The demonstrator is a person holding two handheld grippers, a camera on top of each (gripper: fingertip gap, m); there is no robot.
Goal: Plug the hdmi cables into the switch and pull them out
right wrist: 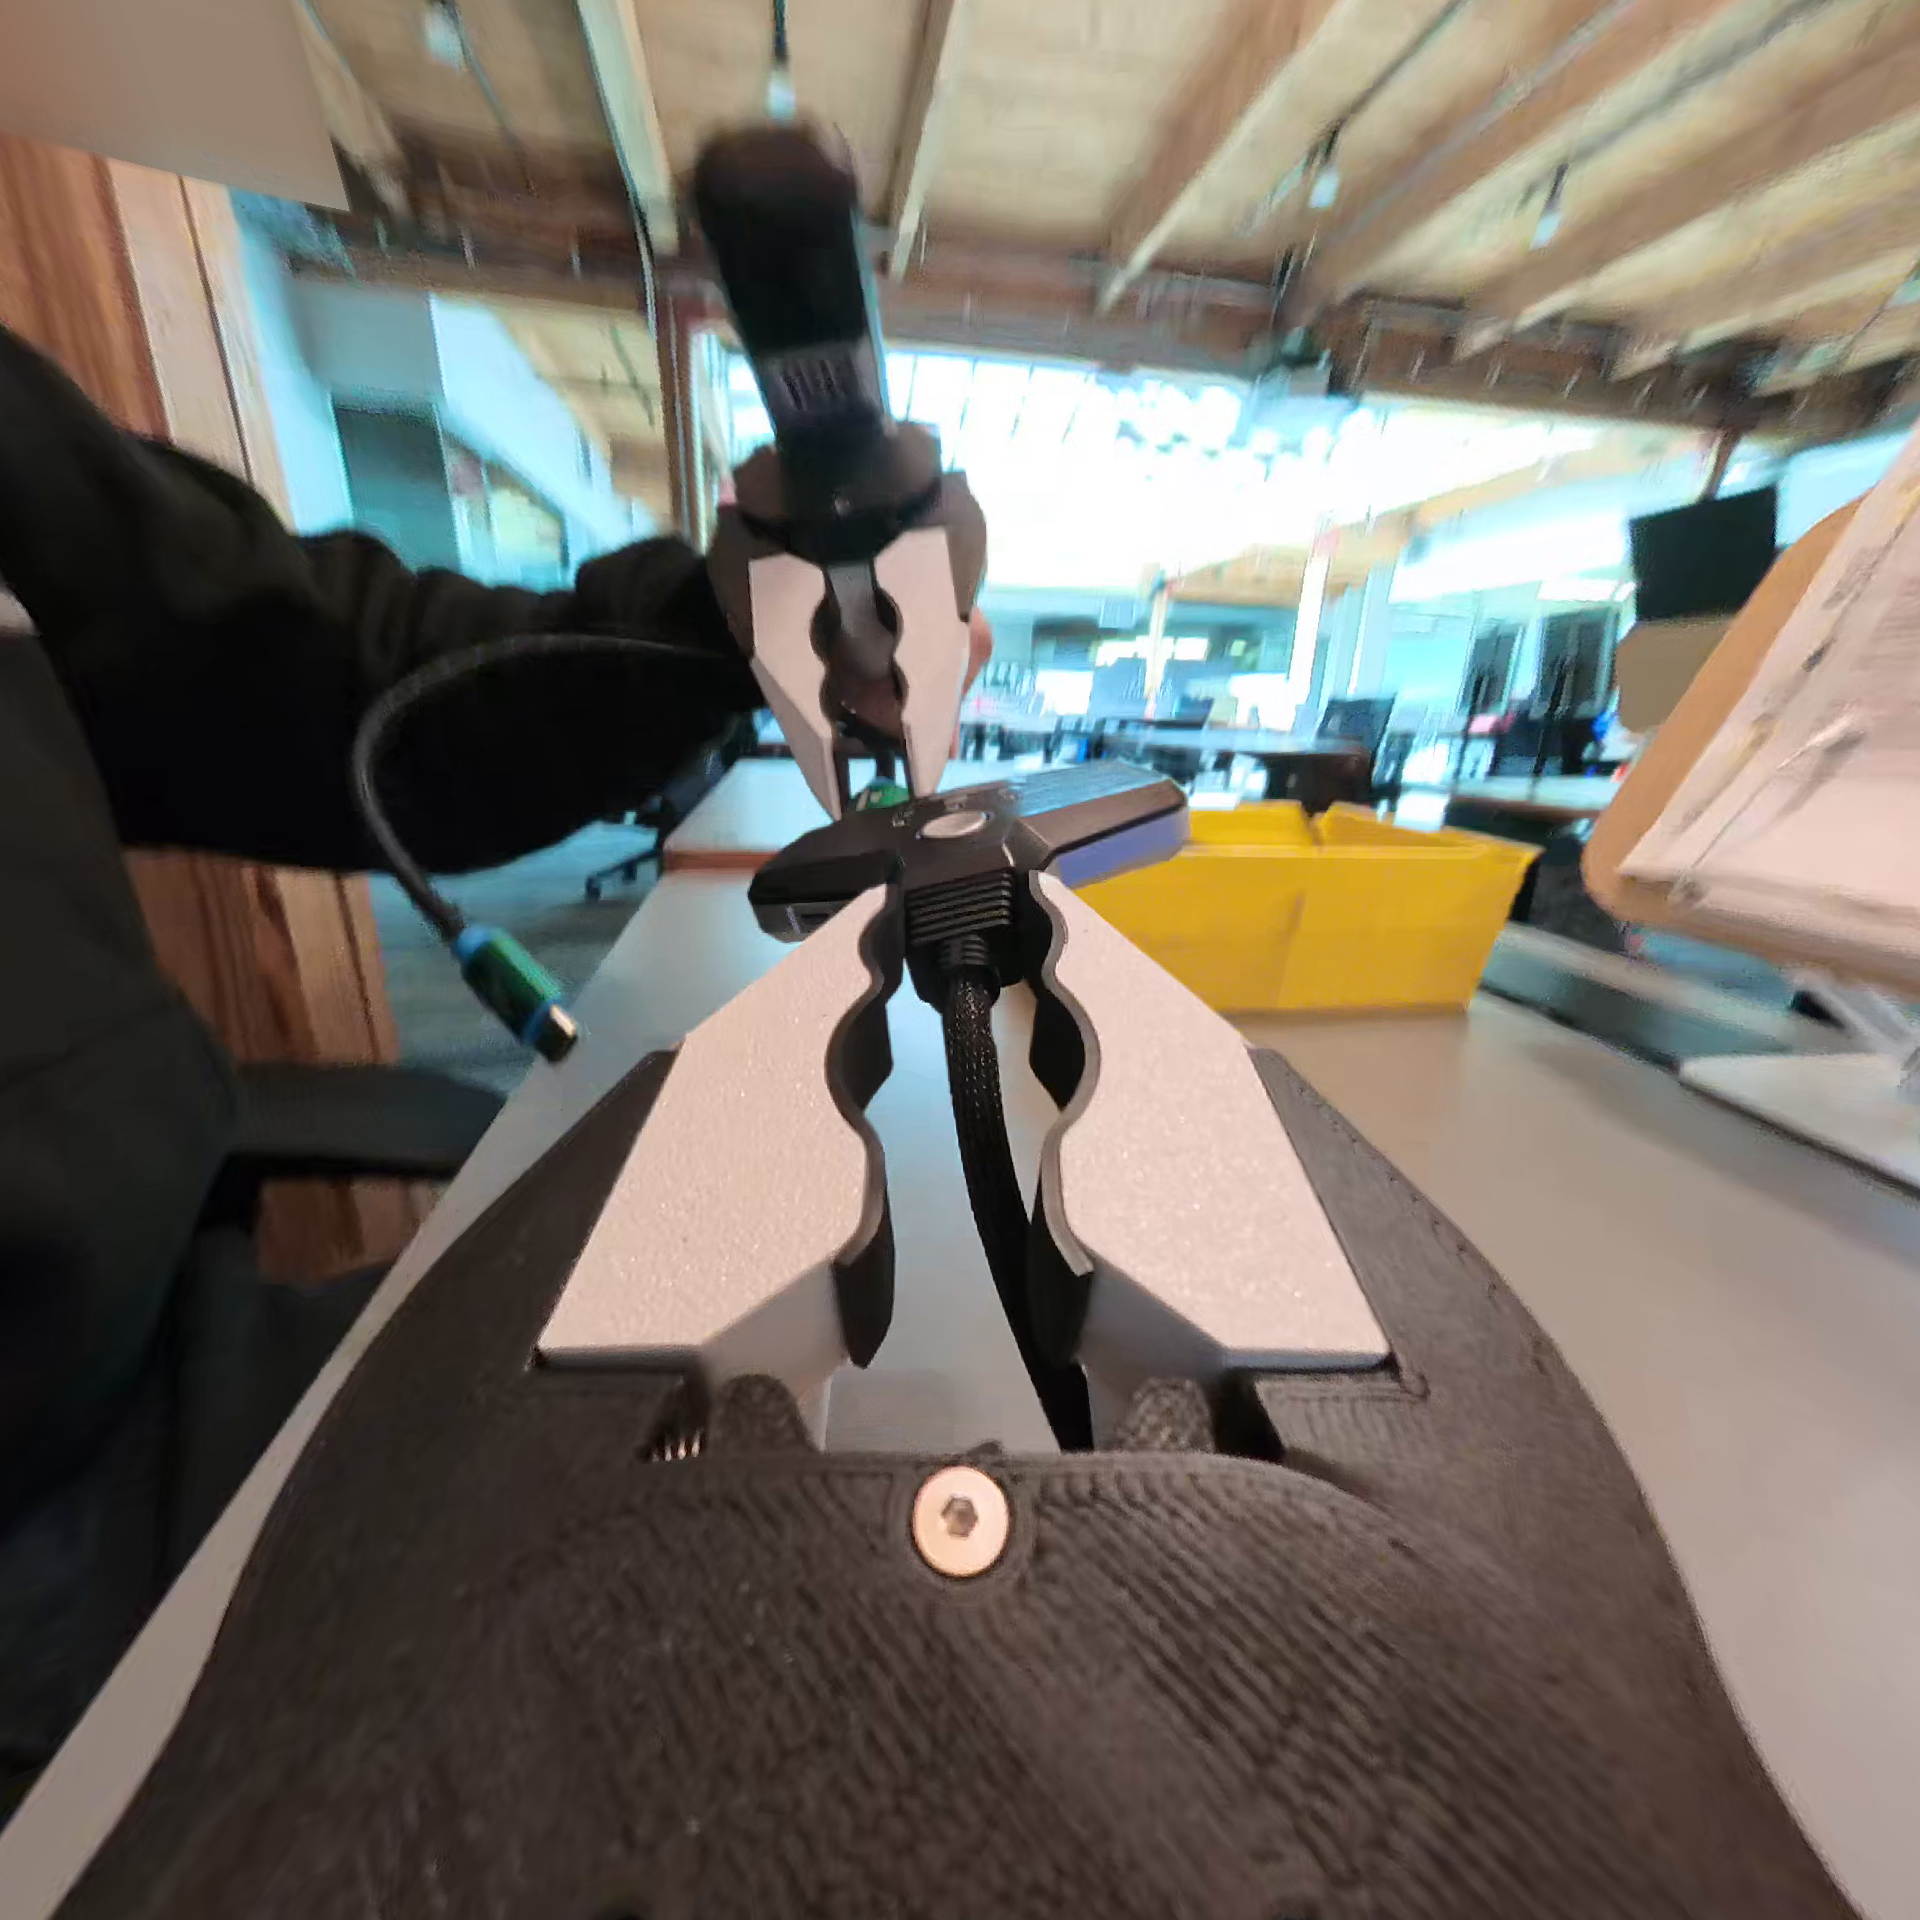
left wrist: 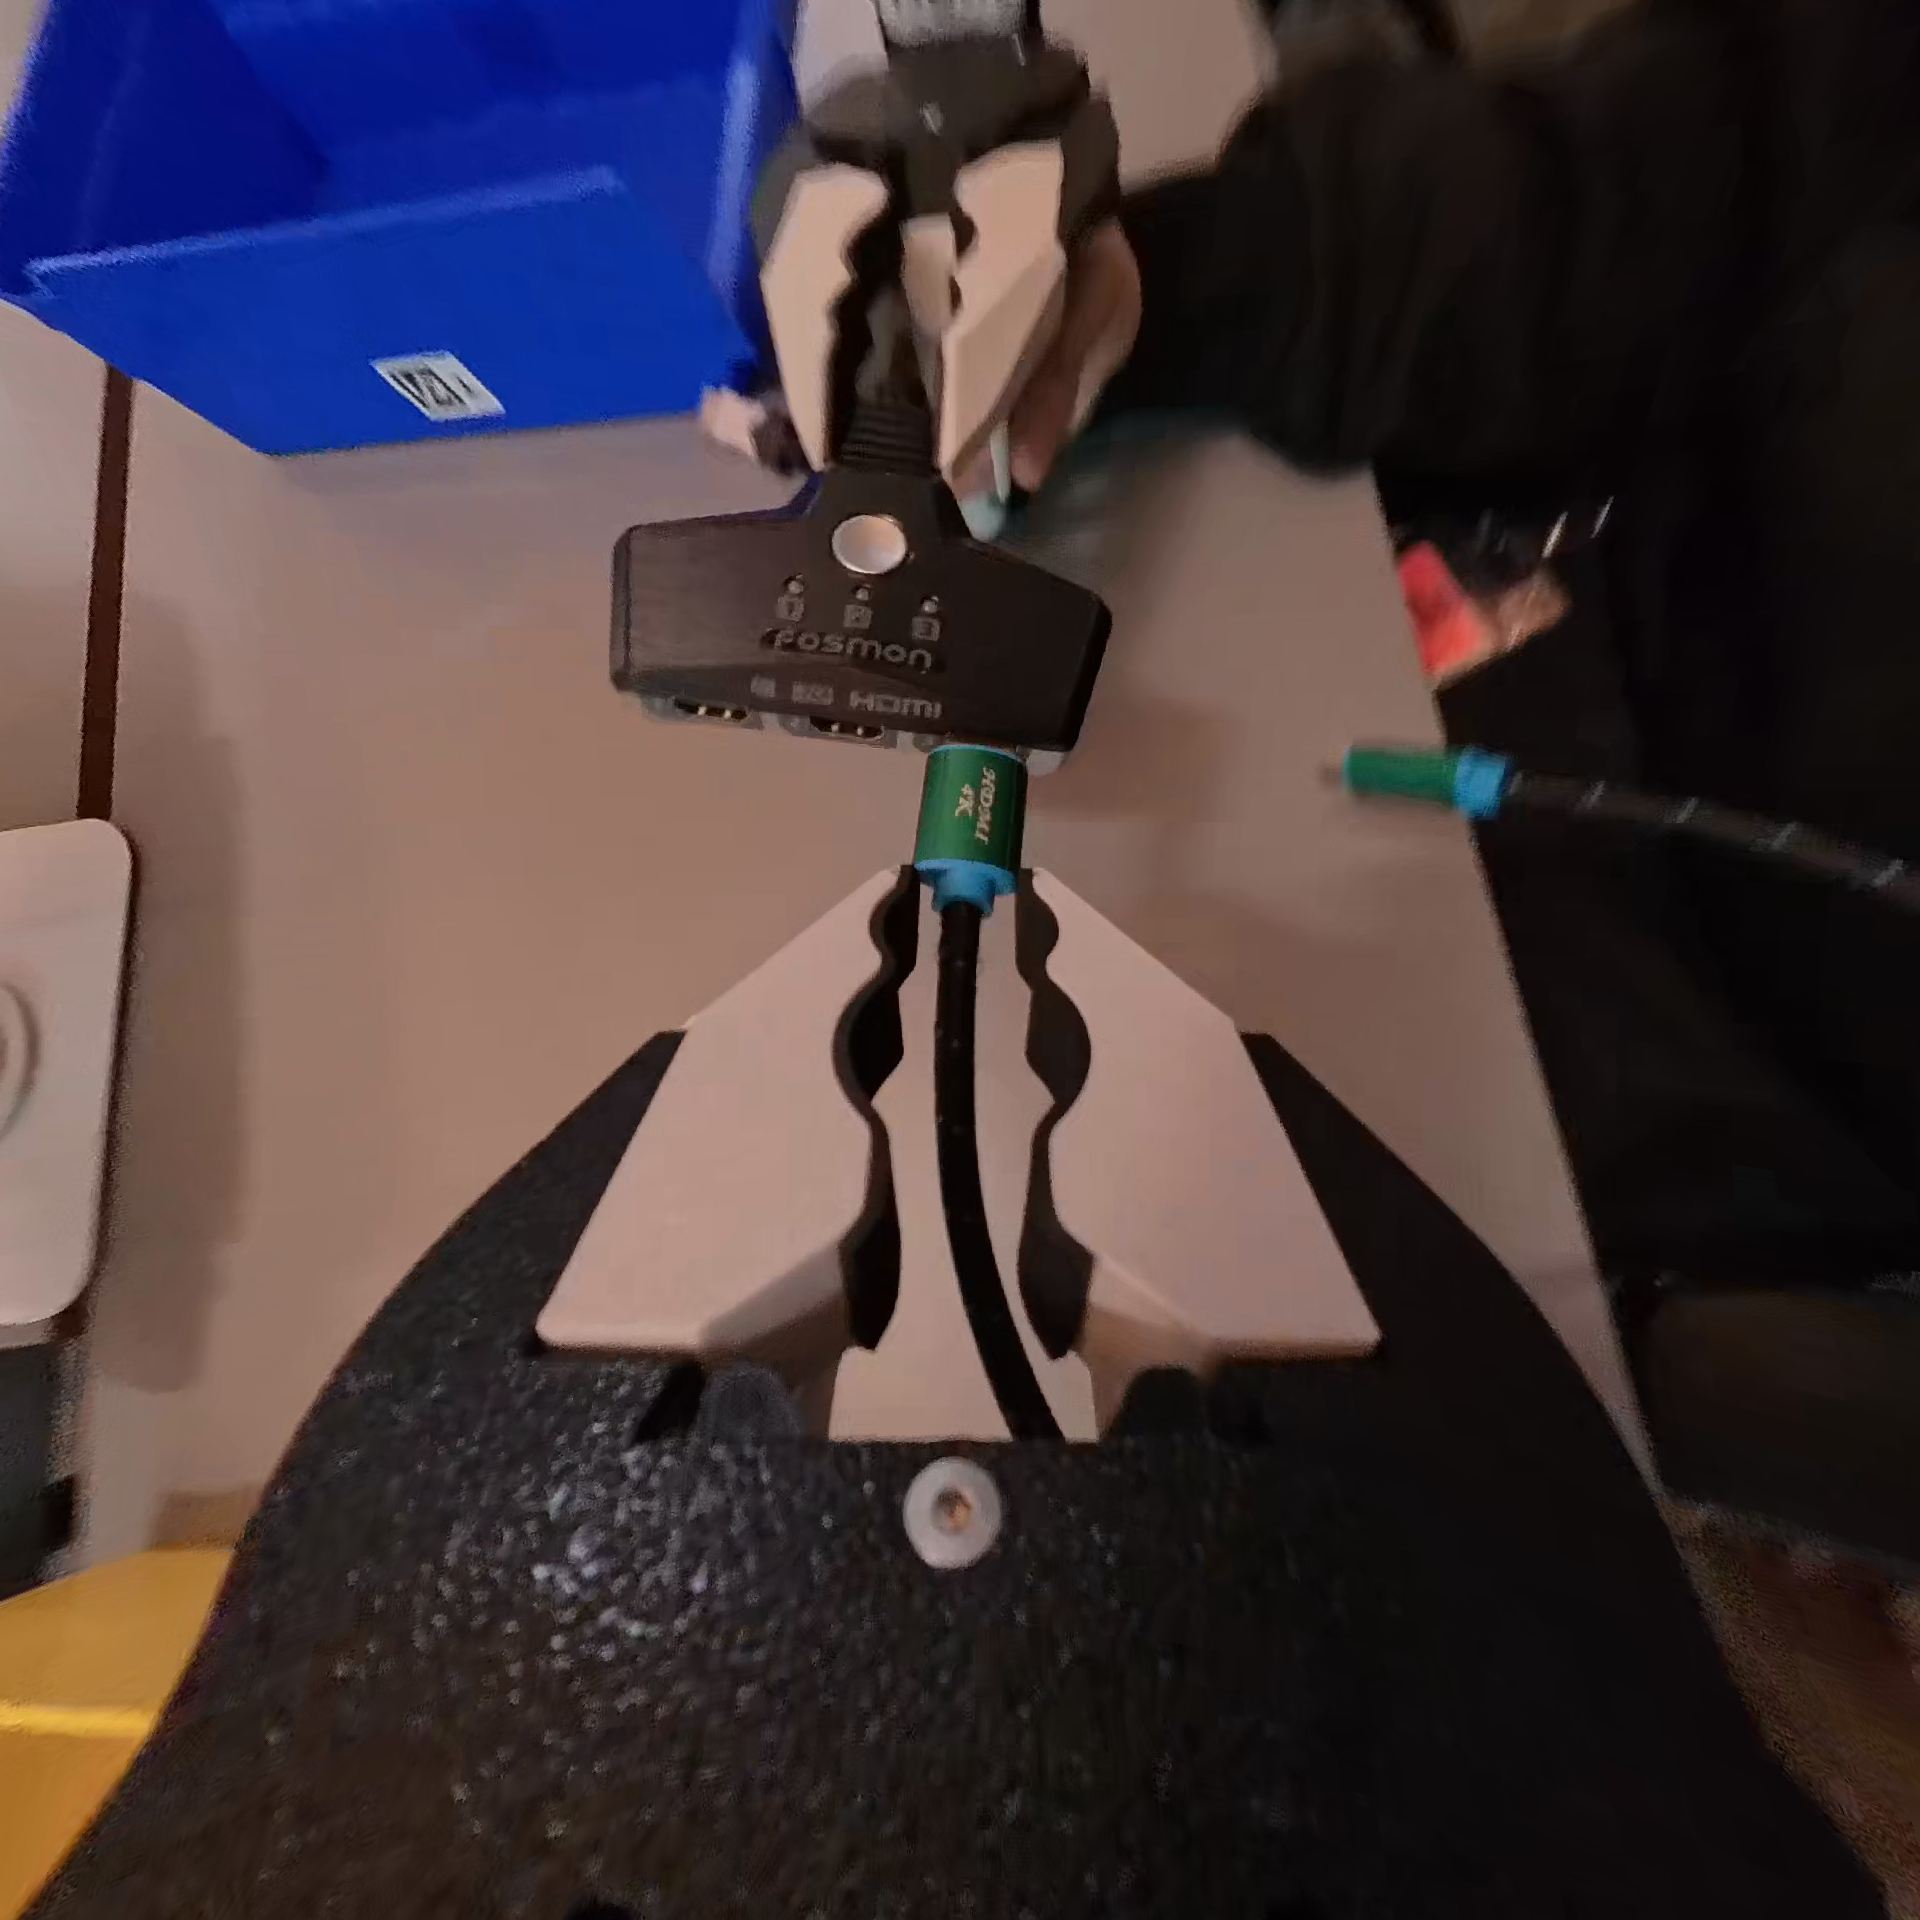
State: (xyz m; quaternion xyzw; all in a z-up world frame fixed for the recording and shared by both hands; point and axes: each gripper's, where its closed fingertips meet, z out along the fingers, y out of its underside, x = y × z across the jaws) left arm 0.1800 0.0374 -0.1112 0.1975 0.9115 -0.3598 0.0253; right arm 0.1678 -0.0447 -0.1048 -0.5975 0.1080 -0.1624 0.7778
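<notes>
Holding the black three-port HDMI switch (left wrist: 862, 634) by its ribbed tail, right gripper (right wrist: 961, 894) should brace while left gripper (left wrist: 961, 883), closed on the green metal HDMI plug (left wrist: 966, 816), moves straight along the port axis above the tabletop (left wrist: 416, 935).

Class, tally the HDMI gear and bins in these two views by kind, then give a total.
Switch: 1
Green plugs: 2, one in the switch, one loose
Bins: 2, one blue, one yellow
Total: 5
</notes>
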